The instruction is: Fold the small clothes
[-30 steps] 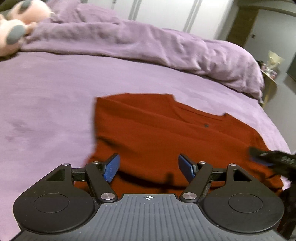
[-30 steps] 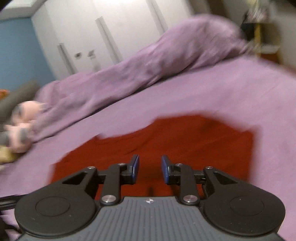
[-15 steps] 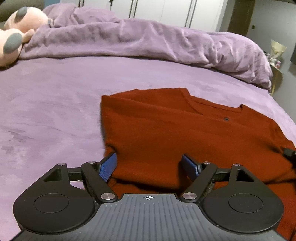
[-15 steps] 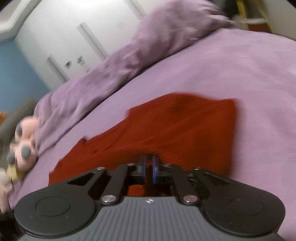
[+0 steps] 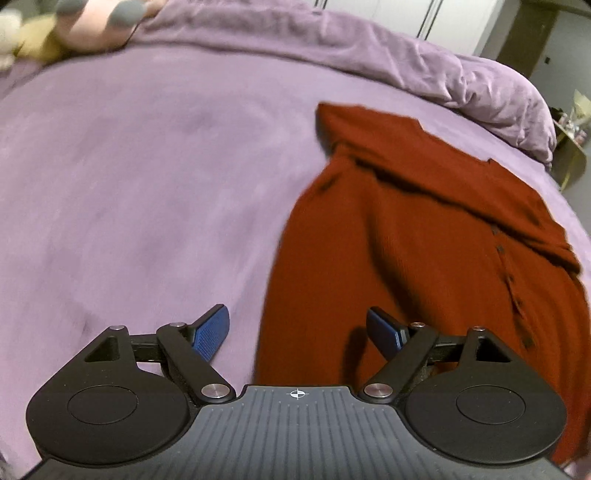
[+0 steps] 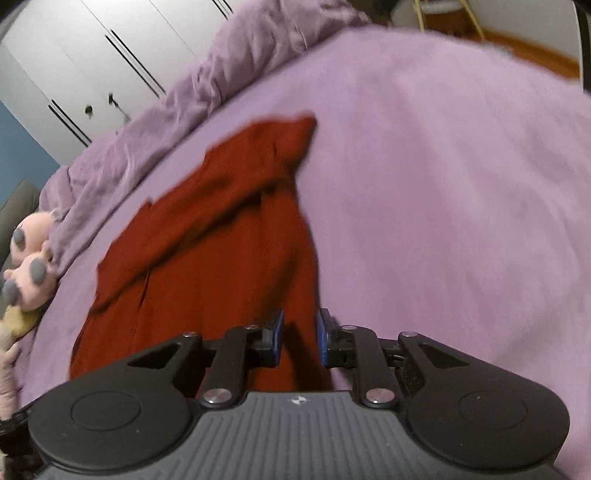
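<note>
A rust-red buttoned garment (image 5: 424,240) lies on the purple bed sheet (image 5: 140,177), its top part folded over in a ridge. It also shows in the right wrist view (image 6: 221,243). My left gripper (image 5: 297,332) is wide open and empty, straddling the garment's left edge near its bottom. My right gripper (image 6: 300,338) is open by a narrow gap, empty, over the garment's right edge.
A bunched purple duvet (image 5: 406,55) lies along the far side of the bed. Pink plush toys (image 5: 92,22) sit at the far left corner, also in the right wrist view (image 6: 29,258). White wardrobe doors (image 6: 92,66) stand behind. A side table (image 5: 569,147) is at the right.
The garment's lower part has been pulled toward me and lies longer. My right gripper, shut half a second ago, has opened slightly. My left gripper has shifted left, still open.
</note>
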Available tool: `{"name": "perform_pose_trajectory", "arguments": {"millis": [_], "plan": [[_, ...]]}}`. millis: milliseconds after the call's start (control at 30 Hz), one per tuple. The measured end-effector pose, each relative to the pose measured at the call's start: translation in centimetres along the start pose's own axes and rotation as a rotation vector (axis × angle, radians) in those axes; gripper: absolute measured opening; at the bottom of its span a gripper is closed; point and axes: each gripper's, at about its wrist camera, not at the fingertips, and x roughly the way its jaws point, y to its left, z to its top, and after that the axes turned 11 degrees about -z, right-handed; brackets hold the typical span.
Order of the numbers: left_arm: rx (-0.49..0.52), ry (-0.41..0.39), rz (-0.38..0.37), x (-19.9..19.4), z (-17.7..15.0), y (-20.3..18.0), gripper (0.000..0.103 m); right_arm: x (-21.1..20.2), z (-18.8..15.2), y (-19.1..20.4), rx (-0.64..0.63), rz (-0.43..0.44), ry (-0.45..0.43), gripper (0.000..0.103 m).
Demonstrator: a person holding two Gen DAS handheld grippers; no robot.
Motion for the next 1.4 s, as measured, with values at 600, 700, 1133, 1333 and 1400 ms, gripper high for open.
{"name": "perform_pose_trajectory", "arguments": {"millis": [600, 700, 1133, 1333, 1400], "plan": [[-0.223, 0.22, -0.257, -1.1, -2.5, 2.9, 0.013, -1.0, -5.3, -1.7, 0.084, 0.107, 0.27, 0.012], [-0.251, 0.233, -0.334, -1.0, -1.9, 3.0, 0.01, -0.2, -5.5, -2.1, 0.146, 0.16, 0.327, 0.005], [-0.113, -0.156, -0.313, 0.6, 11.5, -1.6, 0.008, 1.8, 6.7, 5.4, 0.096, 0.296, 0.012, 0.005], [-0.01, -0.119, -0.161, 4.3, 12.7, -1.8, 0.018, 4.7, 9.0, 8.4, -0.078, 0.132, -0.1, 0.008], [0.0, -0.138, -0.152, 4.1, 12.6, -0.5, 0.026, 4.7, 9.2, 8.6, -0.124, 0.106, -0.135, 0.01]]}}
